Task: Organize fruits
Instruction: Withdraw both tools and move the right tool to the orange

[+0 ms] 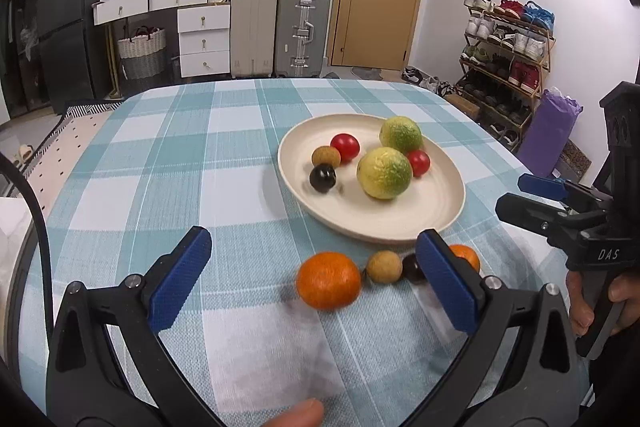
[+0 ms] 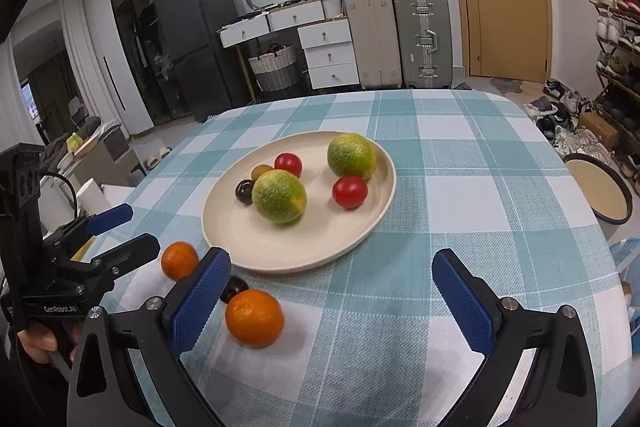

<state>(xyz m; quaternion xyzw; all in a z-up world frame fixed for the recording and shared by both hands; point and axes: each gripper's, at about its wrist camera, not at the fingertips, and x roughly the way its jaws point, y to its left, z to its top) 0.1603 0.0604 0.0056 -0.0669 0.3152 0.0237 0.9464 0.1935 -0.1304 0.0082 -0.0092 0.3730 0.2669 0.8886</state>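
A cream plate on the checked tablecloth holds two green-yellow citrus, two red tomatoes, a brown longan and a dark grape. In front of the plate lie an orange, a longan, a dark grape and a second orange. My left gripper is open, jaws either side of the first orange. My right gripper is open and empty.
The table is round-cornered with its far edge ahead. Suitcases, drawers and a door stand behind. A shoe rack is at the right, a round stool beside the table.
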